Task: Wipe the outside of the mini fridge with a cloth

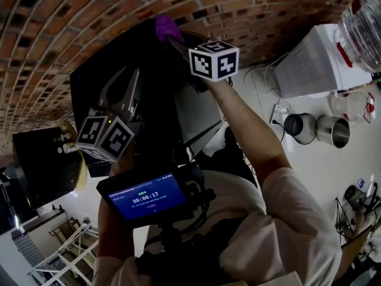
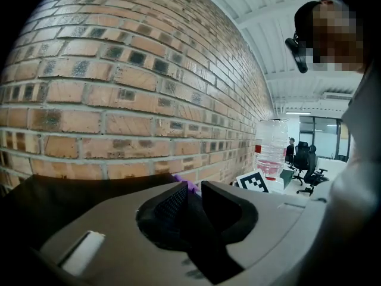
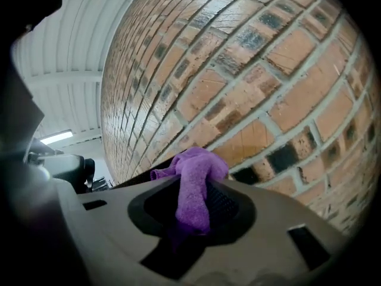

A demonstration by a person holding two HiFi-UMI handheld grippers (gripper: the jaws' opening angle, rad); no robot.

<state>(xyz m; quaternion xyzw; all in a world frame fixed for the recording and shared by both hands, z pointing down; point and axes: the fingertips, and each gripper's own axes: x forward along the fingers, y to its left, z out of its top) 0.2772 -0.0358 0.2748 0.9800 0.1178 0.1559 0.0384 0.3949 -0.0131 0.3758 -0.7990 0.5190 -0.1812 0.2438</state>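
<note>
One brick wall (image 1: 71, 22) behind fridge (image 1: 134, 55)

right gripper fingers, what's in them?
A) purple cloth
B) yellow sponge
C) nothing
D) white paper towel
A: in the right gripper view, the right gripper has its fingers shut on a purple cloth, which bunches up past the tips in front of the brick wall.
</note>
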